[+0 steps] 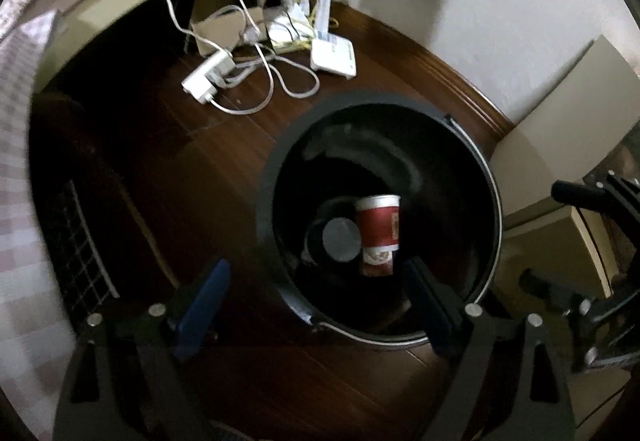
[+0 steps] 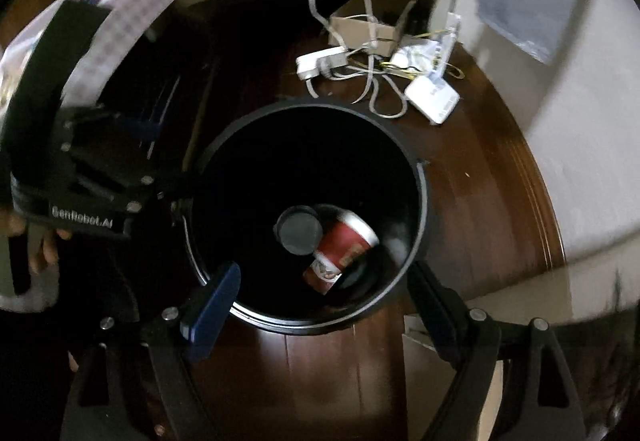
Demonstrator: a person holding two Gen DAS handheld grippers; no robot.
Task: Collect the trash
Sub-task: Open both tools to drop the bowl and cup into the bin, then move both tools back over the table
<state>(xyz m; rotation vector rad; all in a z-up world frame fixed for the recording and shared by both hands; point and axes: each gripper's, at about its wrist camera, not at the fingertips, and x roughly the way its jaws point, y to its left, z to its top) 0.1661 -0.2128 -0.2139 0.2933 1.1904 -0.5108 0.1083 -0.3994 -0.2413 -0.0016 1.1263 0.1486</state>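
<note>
A black round trash bin (image 1: 280,177) stands on the dark wood floor; it also shows in the right wrist view (image 2: 416,201). Inside it lie a red and white paper cup (image 1: 378,229) (image 2: 344,245) and a dark round lid (image 1: 340,240) (image 2: 300,233). My left gripper (image 1: 320,305) is open and empty above the bin's near rim. My right gripper (image 2: 324,305) is open and empty above the bin. The right gripper also shows at the right edge of the left wrist view (image 1: 560,237), and the left gripper at the left of the right wrist view (image 2: 148,133).
A white power strip (image 1: 208,75) (image 2: 322,61), loose cables (image 1: 276,81), a white router (image 1: 334,57) (image 2: 432,97) and a cardboard box (image 1: 224,27) (image 2: 360,29) lie on the floor behind the bin. A wire grid (image 1: 80,241) is at the left. A white wall (image 1: 480,33) is at the right.
</note>
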